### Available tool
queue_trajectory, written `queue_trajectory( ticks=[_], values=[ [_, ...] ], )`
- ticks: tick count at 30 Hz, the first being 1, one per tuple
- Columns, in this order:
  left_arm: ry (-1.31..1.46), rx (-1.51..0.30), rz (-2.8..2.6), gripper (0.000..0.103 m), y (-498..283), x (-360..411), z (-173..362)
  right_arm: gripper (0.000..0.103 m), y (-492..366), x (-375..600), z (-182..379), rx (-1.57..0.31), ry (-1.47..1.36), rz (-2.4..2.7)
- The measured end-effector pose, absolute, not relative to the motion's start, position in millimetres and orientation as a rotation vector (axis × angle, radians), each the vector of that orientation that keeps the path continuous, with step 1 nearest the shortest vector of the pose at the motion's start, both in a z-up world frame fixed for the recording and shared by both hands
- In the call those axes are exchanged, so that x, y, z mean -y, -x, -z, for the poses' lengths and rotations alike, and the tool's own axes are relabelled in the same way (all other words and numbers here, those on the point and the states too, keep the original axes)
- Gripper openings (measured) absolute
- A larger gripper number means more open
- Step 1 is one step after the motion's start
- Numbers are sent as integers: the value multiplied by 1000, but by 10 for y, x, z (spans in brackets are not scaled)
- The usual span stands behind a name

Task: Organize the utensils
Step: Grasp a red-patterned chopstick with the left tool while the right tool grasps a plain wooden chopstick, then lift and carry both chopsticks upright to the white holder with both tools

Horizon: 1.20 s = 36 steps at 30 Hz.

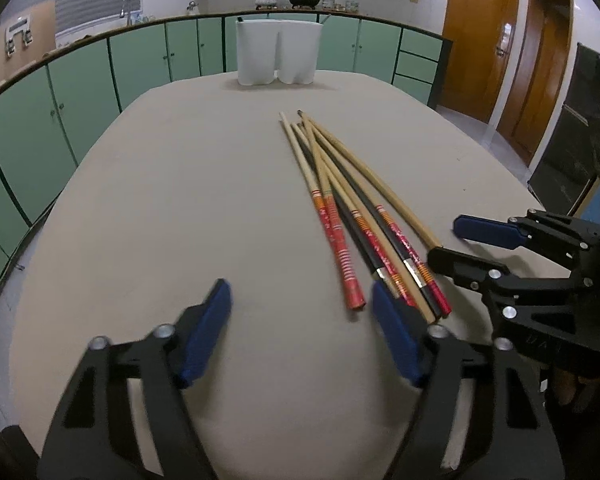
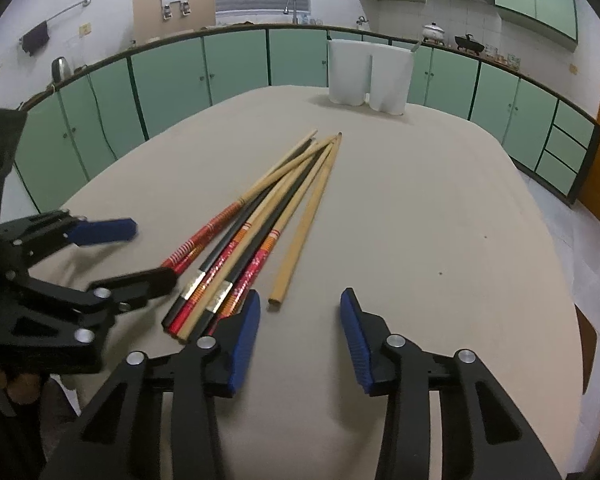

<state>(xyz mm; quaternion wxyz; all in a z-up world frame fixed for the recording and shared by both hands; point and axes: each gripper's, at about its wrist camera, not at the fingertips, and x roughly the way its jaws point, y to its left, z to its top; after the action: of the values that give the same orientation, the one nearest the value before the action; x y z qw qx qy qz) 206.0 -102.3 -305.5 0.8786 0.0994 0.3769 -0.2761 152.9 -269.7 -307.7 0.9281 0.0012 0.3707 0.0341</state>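
Several long chopsticks lie in a loose fan on the beige table, some plain wood, some black, some with red patterned handles. They also show in the right wrist view. A white two-compartment holder stands at the table's far edge, also seen in the right wrist view. My left gripper is open and empty, just left of the handle ends. My right gripper is open and empty, with the plain wooden chopstick's end between its fingers. Each gripper shows in the other's view: the right, the left.
Green kitchen cabinets curve around behind the table, with a sink tap, pots and jars on the counter. Wooden doors stand at the right. The table edge runs close on the right in the left wrist view.
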Motion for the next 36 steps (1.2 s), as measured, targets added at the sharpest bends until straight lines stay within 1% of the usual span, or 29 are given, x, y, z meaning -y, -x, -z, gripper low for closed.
queue_trajectory(
  ticks=[2,3,4,5,6,7,8,13,20,28,36],
  values=[
    [-203,-778,586,51,-2039,1032,3056,26,-1561,2695,3078,-754,-8,-62],
    [-199,-775,586,47,-2037,1026,3055,22,-1575,2705,3079,-752,-13,-53],
    [-191,-774,587,37,-2037,1013,3053,13,-1578,2713,3078,-750,-16,-48],
    [-183,-774,590,28,-2042,996,3054,9,-1579,2724,3080,-750,-19,-40],
    [-175,-775,587,22,-2048,976,3055,9,-1578,2738,3080,-750,-25,-35],
    [-166,-776,584,12,-2055,958,3056,8,-1568,2753,3081,-748,-34,-33],
    [-147,-779,586,6,-2063,930,3055,8,-1555,2758,3081,-746,-34,-29],
    [-103,-748,577,5,-2048,839,2981,8,-1530,2791,3076,-748,-40,-28],
    [-138,-768,570,7,-1987,853,3014,8,-1563,2807,3068,-752,-38,-29],
    [-114,-728,564,6,-1975,781,2885,8,-1531,2824,3038,-746,-44,-24],
    [-60,-680,549,6,-1855,642,2515,7,-1365,2911,2649,-686,-86,-10]
  ],
)
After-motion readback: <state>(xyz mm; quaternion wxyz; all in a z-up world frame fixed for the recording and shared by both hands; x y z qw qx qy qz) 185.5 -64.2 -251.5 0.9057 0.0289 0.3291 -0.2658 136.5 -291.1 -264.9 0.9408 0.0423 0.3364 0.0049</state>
